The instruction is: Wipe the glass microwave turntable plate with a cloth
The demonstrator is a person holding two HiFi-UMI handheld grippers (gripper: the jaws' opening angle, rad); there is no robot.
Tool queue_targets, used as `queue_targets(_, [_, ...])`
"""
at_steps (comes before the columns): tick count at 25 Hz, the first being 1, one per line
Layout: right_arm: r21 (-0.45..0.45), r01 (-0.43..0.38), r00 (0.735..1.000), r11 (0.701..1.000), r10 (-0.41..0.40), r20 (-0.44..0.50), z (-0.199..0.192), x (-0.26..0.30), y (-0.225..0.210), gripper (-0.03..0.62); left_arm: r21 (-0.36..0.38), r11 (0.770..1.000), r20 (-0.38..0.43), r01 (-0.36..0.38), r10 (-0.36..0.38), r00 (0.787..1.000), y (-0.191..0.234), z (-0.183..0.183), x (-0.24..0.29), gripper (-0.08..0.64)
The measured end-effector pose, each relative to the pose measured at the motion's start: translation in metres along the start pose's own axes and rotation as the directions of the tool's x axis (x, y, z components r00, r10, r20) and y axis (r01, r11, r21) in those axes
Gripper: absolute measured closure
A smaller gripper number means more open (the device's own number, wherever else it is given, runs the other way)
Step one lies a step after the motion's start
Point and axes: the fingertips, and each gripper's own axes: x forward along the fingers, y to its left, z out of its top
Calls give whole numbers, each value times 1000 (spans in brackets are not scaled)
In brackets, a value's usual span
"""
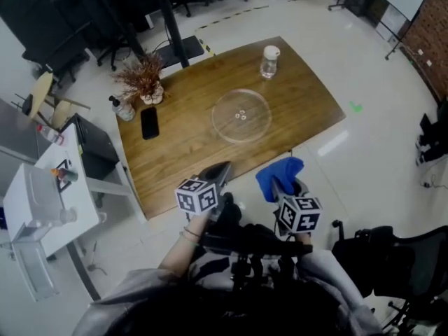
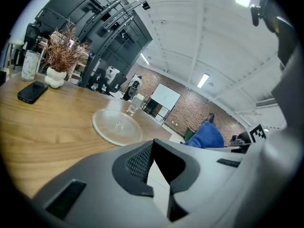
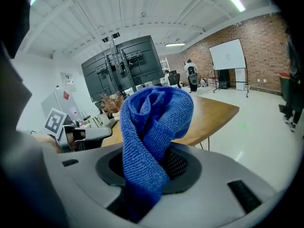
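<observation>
The clear glass turntable plate lies flat on the wooden table, right of centre; the left gripper view shows the plate ahead of the jaws. My left gripper hovers at the table's near edge, shut with nothing between its jaws. My right gripper is off the table's near right corner, shut on a bunched blue cloth. In the right gripper view the cloth stands up out of the jaws and hides the plate.
A black phone, a dried plant in a white pot and a small bottle sit at the table's left end. A glass jar stands at the far edge. White shelving stands left; a black chair is at right.
</observation>
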Motion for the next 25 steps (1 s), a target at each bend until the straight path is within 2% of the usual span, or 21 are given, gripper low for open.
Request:
queue_targets(5, [22,-18,1000,1000,18,-12,-33,-35,-12,442,16,1000,-17,0,0,1000,-41,-36,-11,558])
queue_targets(9, [17,-35,999,999,35,-16,-47,-50,-12,442,16,1000,-17,-19,19,1000,-54,-54,-28,558])
queue_targets(18, [4,-58,998,998,58,-6,-64,-66,-6,443,41,998,-9,-37,37,999,-68,-65,-46,558])
queue_targets(25, [57,-12,999,998,10,38,-71,-83,-19,443,86,996,-53,12,-7,999,-85,-75,-39,558])
